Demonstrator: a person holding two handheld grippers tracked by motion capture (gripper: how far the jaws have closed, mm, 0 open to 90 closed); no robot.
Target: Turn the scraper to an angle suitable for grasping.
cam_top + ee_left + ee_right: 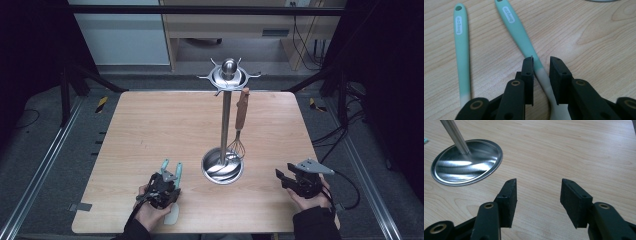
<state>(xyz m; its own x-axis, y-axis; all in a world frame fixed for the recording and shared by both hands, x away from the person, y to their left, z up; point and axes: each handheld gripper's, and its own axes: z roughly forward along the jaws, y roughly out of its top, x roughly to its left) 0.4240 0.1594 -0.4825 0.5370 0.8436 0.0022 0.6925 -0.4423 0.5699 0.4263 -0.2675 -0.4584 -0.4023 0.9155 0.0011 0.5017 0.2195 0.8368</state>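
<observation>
Straddling a mint-green utensil handle [524,40] with the left gripper [541,67], jaws narrowly parted either side, just left of the steel stand's base [222,167]. Hovering the right gripper [537,192] right of that base, jaws spread, holding nothing.

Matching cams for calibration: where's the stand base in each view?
High view: stand base at the centre, a little toward the near edge of the table.
Left gripper view: stand base is a thin steel sliver at the top edge, right of centre.
Right gripper view: stand base at the upper left, with the pole rising from it.
Shared landmark: the light wood table it stands on.
</observation>
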